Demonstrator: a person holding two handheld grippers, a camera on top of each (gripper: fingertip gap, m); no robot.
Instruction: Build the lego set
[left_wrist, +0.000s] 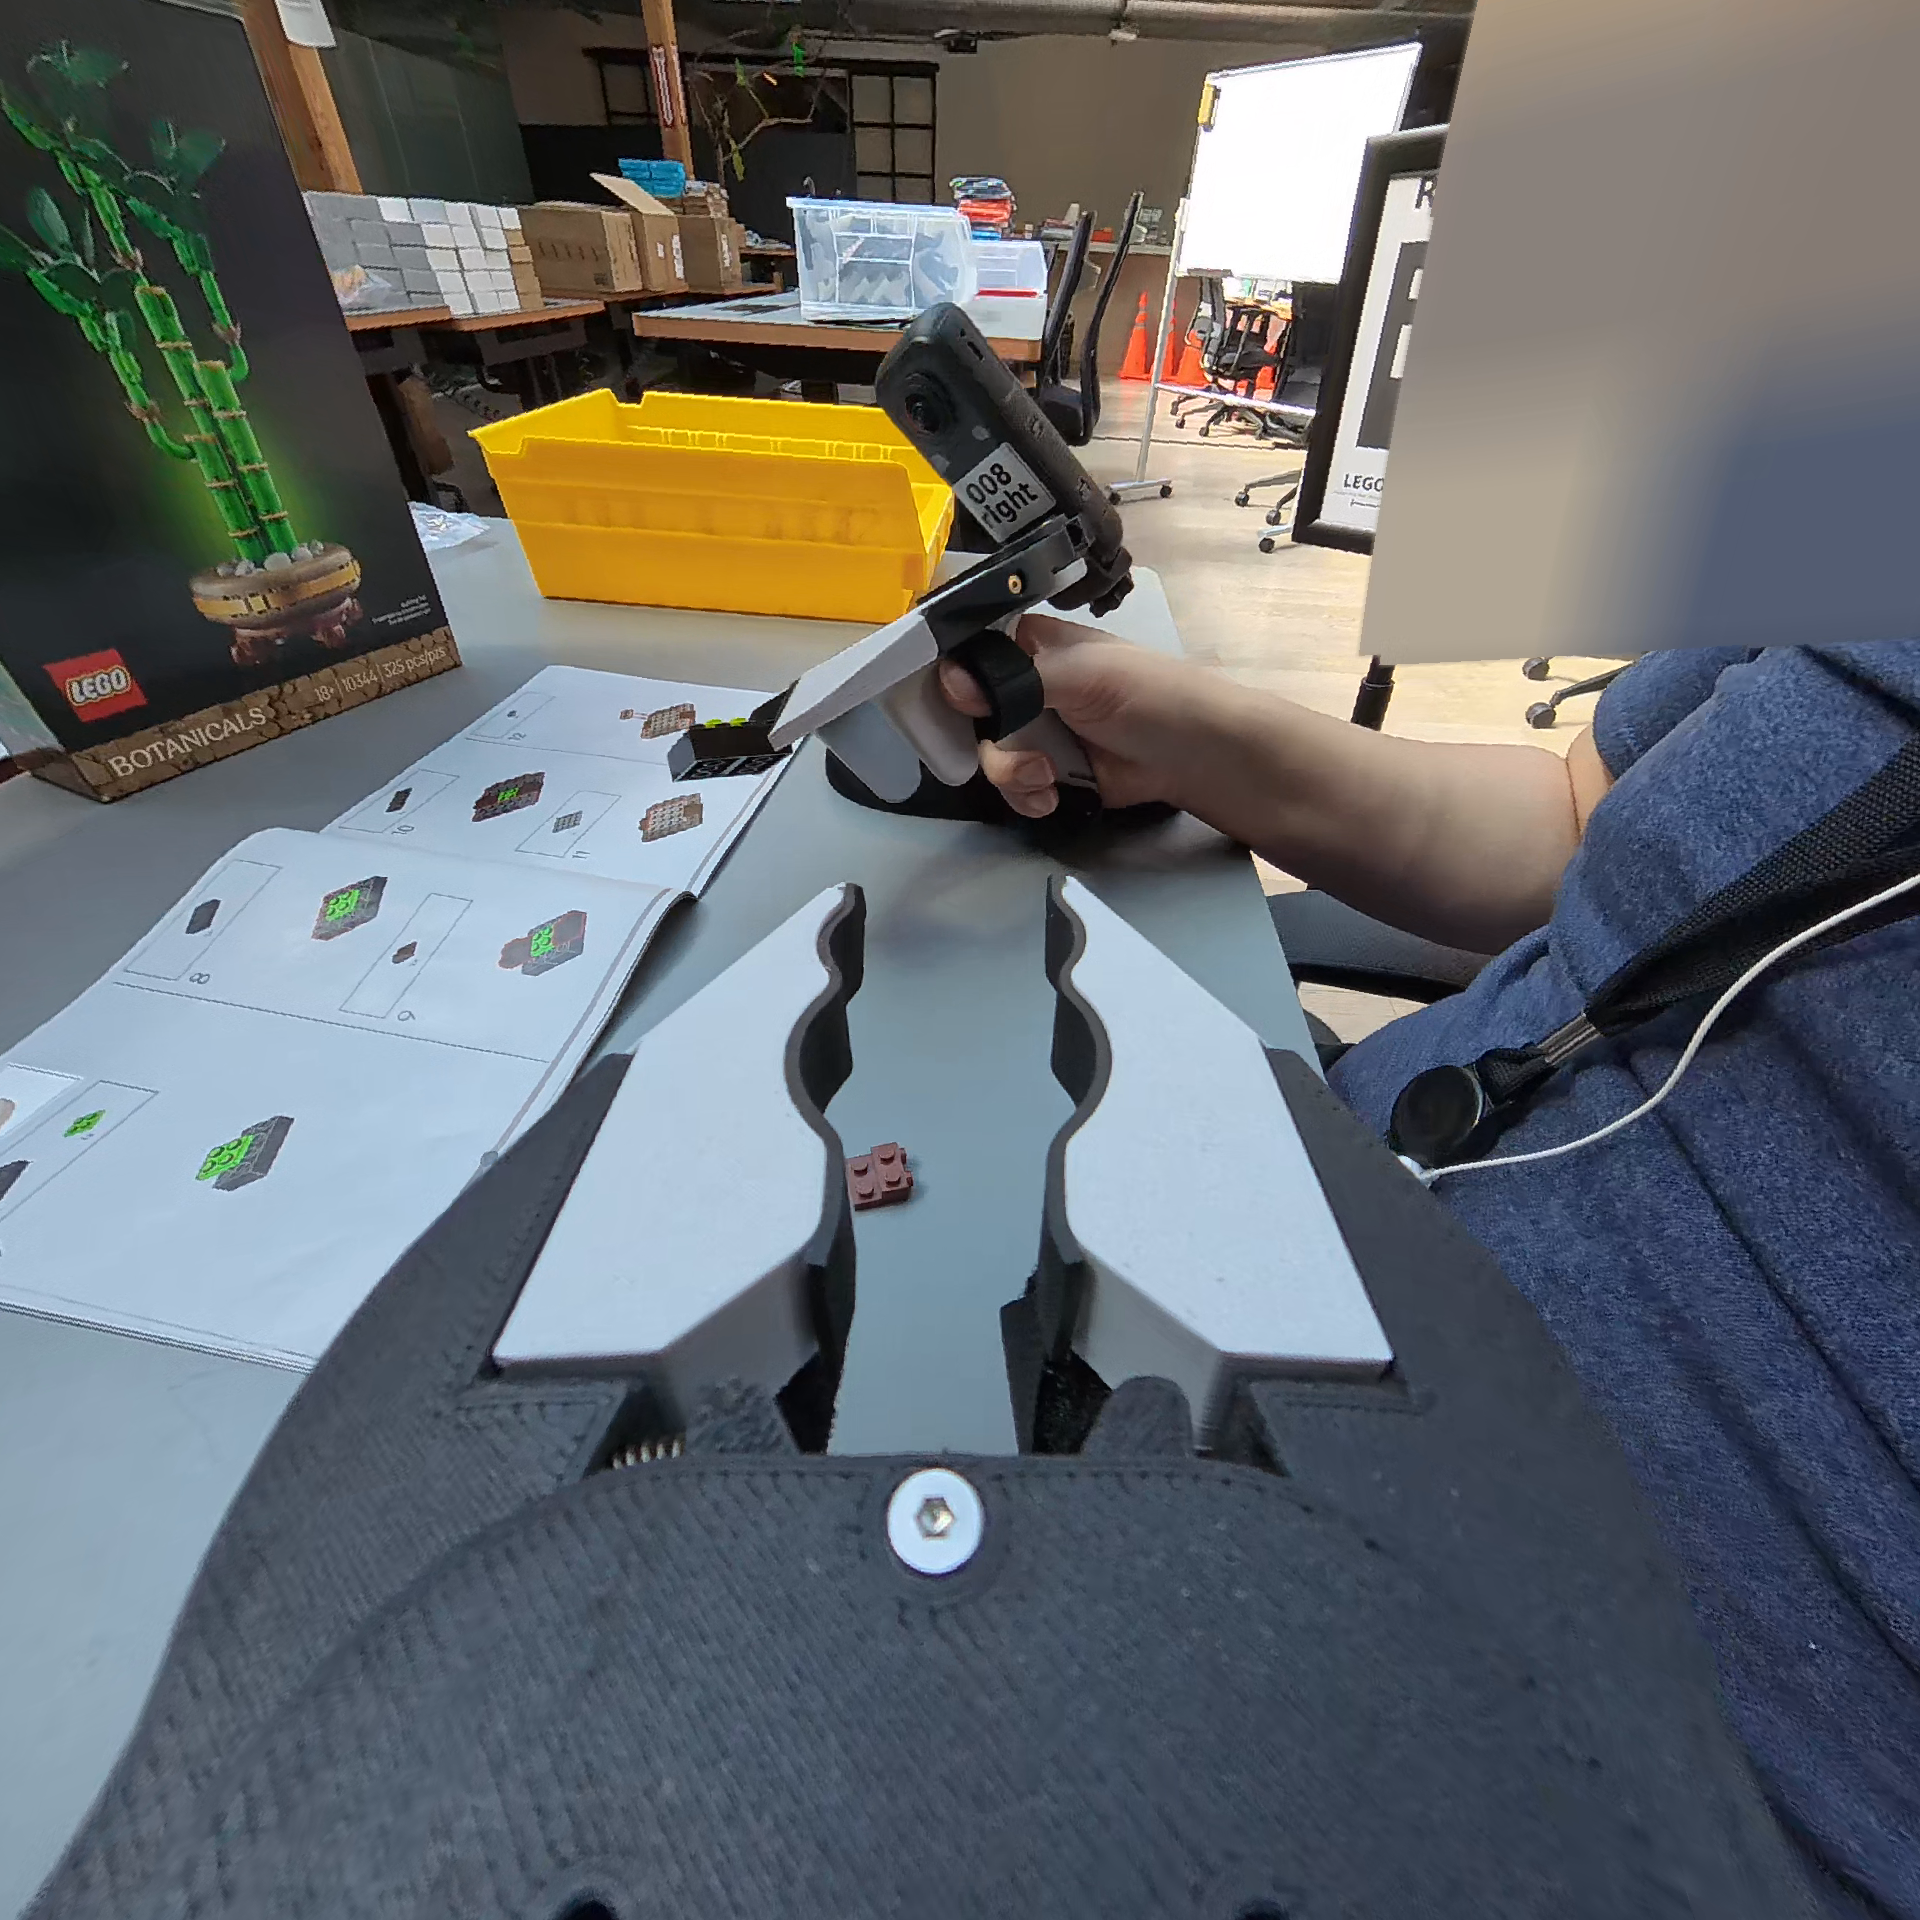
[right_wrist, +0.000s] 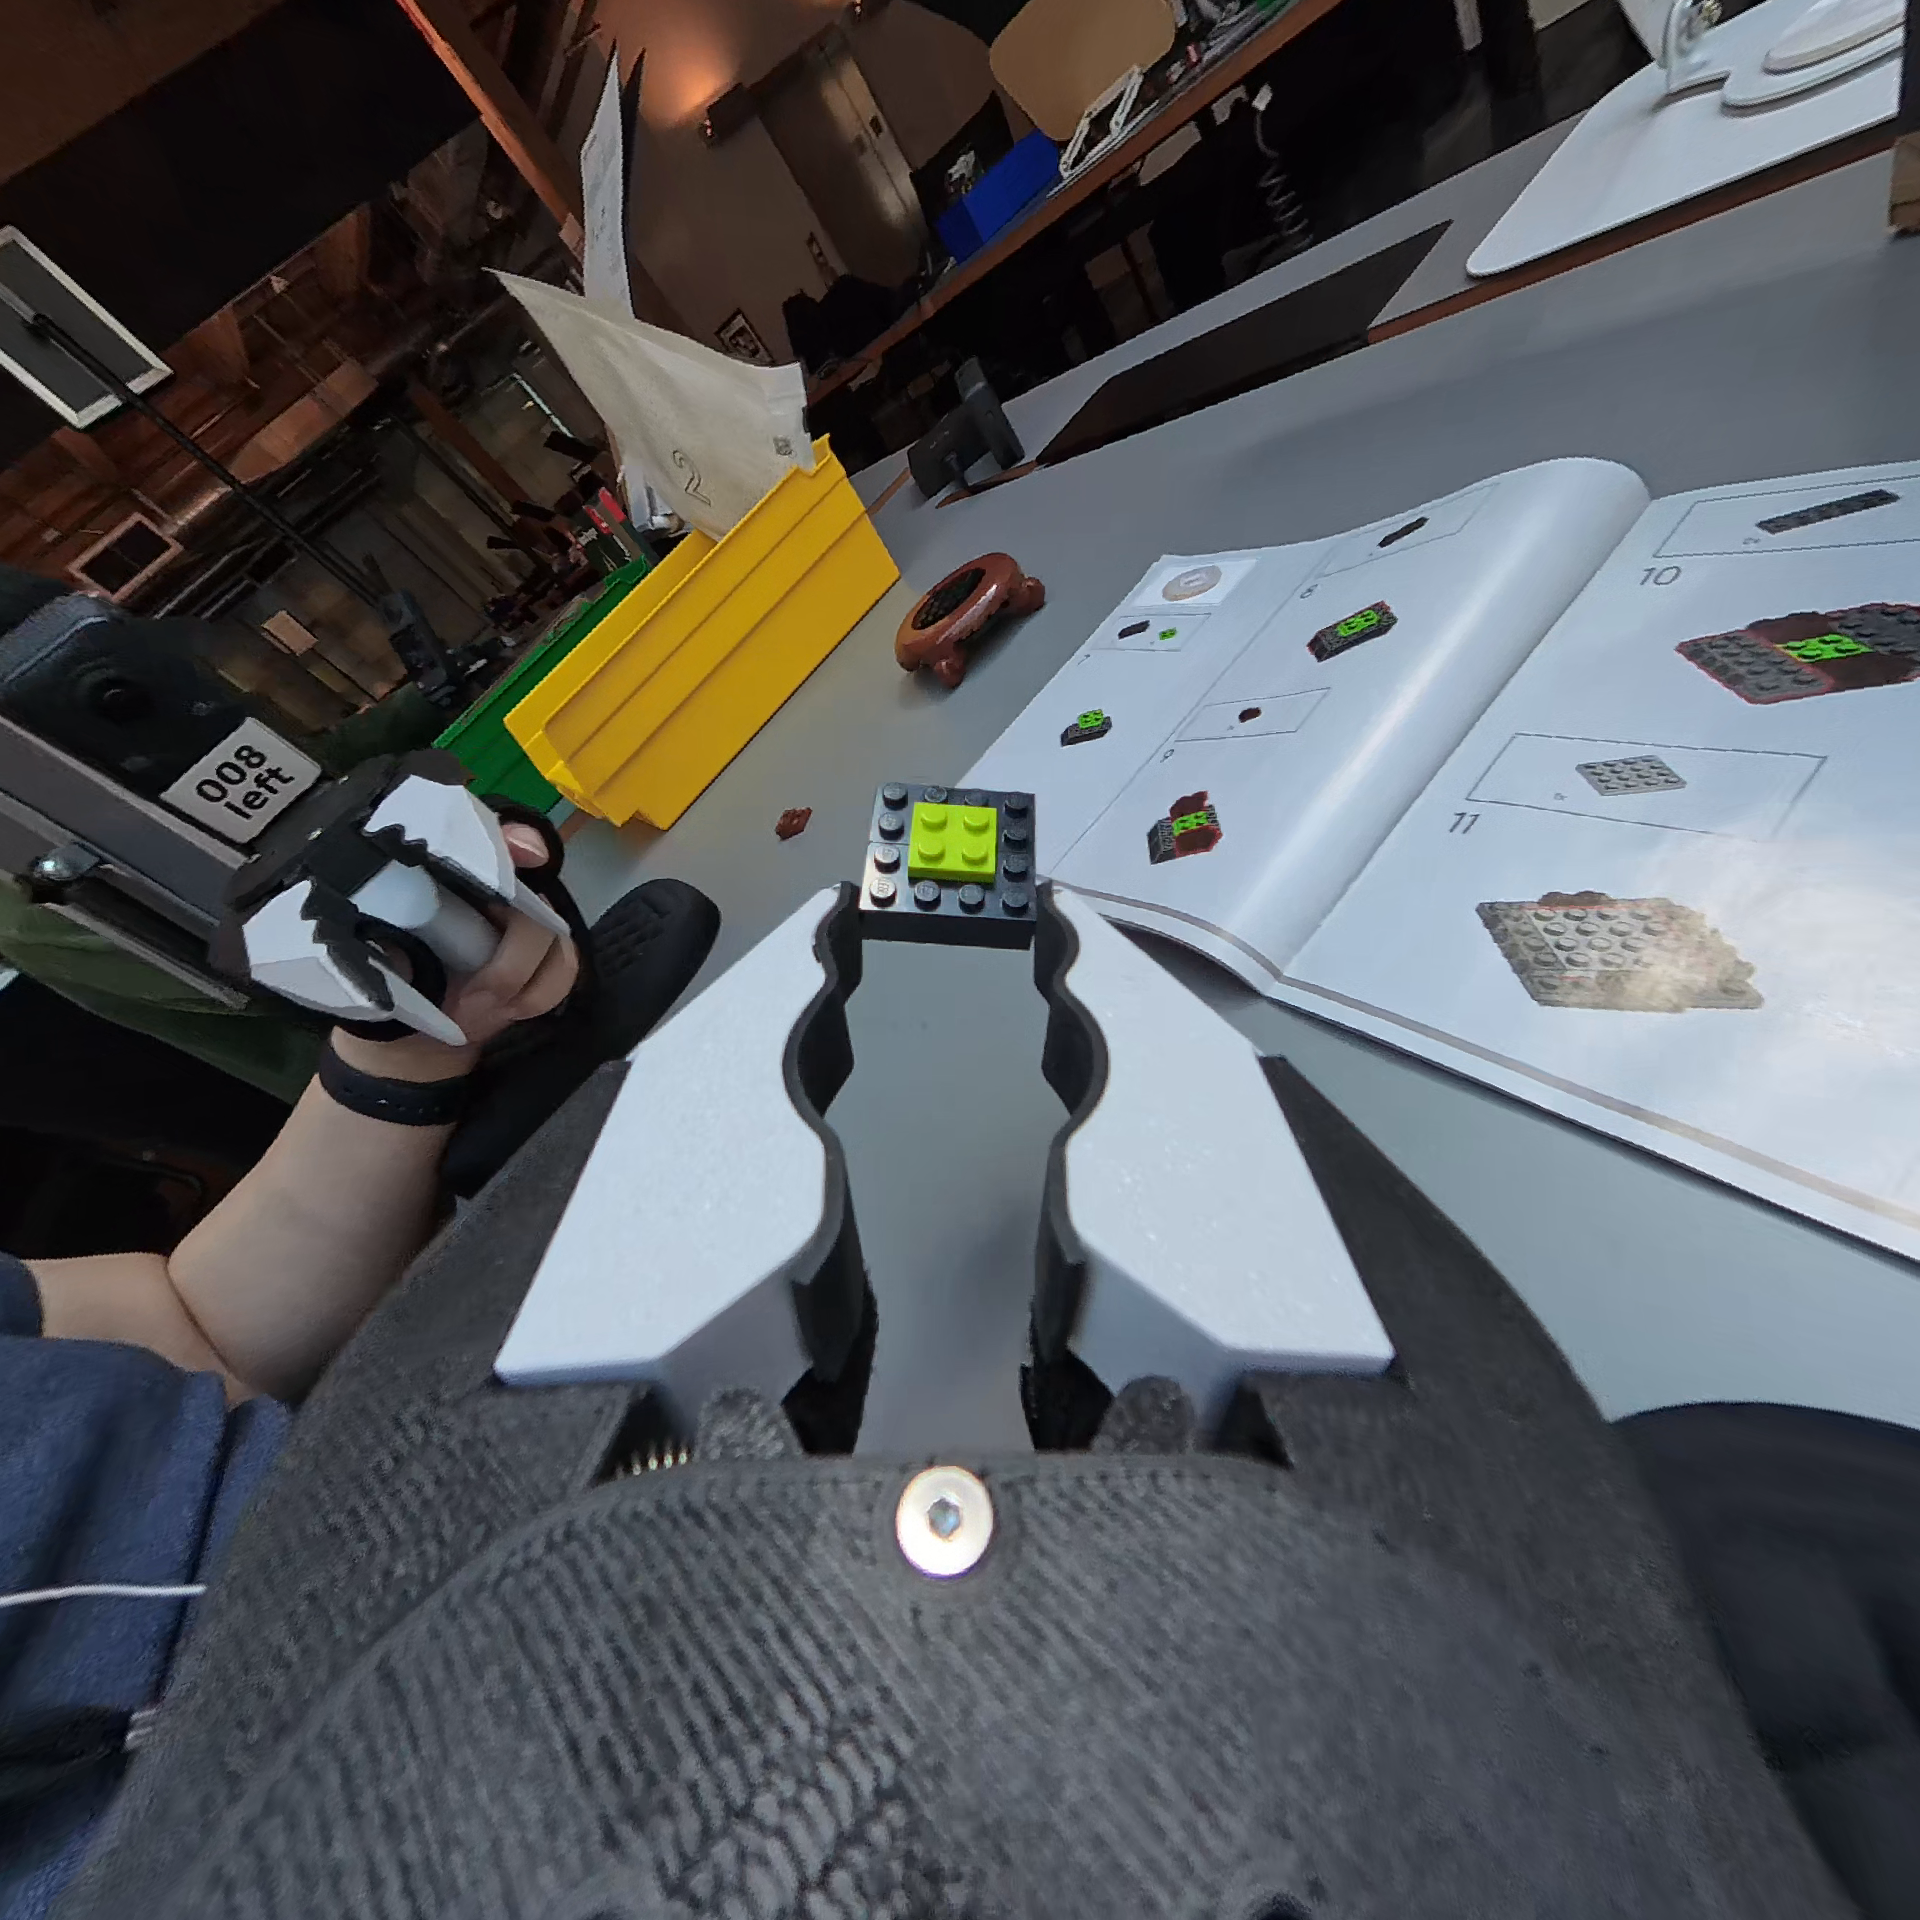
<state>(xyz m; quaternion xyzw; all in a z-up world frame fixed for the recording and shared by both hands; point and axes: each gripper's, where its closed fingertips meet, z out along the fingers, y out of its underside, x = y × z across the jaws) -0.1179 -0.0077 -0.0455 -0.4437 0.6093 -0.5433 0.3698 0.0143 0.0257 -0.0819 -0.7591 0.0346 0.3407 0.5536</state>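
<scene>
Two grippers over a grey table (left_wrist: 966, 862), one holding a brick assembly.

Right gripper (right_wrist: 948, 914) pinches a black plate stack (right_wrist: 951, 857) topped by a lime brick (right_wrist: 953, 844) between its fingertips, raised off the table just beside the open booklet (right_wrist: 1455, 831). Left gripper (left_wrist: 951, 904) hangs with jaws apart, holding nothing; a small brown plate (left_wrist: 881, 1174) lies on the table between its fingers. Beyond the booklet sit a yellow bin (left_wrist: 717, 499), the set's box (left_wrist: 187, 395) and a round brown base (right_wrist: 966, 618). Workshop tables and shelves fill the room behind.
</scene>
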